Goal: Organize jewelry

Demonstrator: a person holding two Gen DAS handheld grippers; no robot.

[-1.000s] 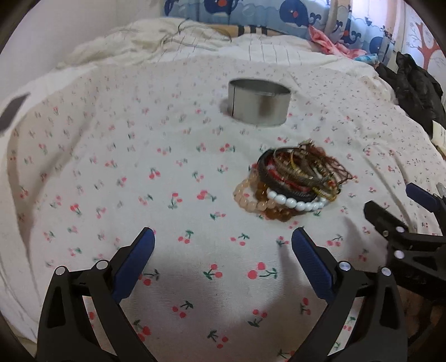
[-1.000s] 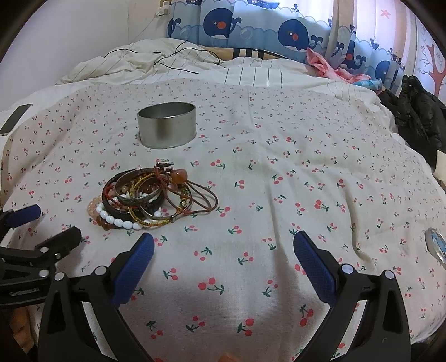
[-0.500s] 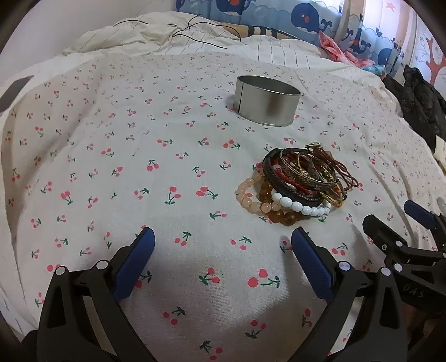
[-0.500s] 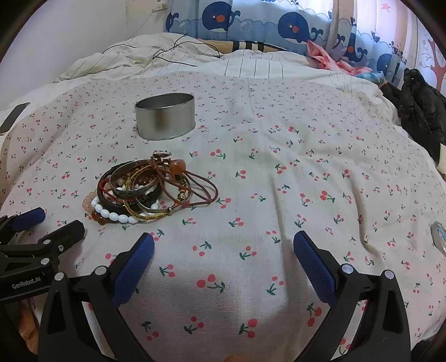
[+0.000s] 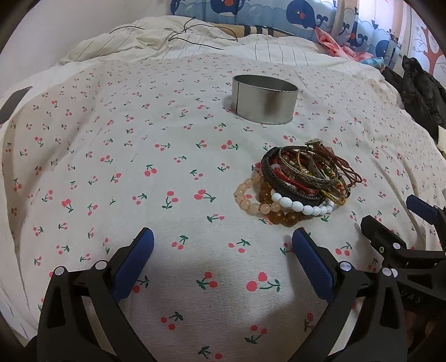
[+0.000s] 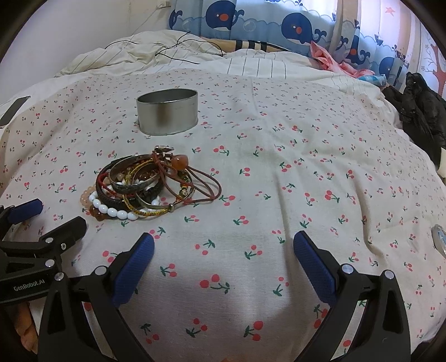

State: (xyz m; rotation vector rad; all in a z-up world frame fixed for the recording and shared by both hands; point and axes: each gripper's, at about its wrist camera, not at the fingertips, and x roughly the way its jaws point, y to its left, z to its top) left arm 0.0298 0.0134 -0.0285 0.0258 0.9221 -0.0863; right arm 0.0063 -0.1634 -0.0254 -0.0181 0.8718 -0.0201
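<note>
Cream bedsheet with red cherry print; plain silver tin; bracelets in white, peach, amber, black, red, gold; blue whale-print curtain.

The black plastic left tool carries white lettering "GenRobot.AI". In the left wrist view, the right tool shows faint letters, possibly "DAS".

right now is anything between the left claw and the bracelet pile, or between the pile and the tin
Nothing visible. Only bare cherry-print sheet lies between the open left claw and the bracelet pile, and between the pile and the round tin.
</note>
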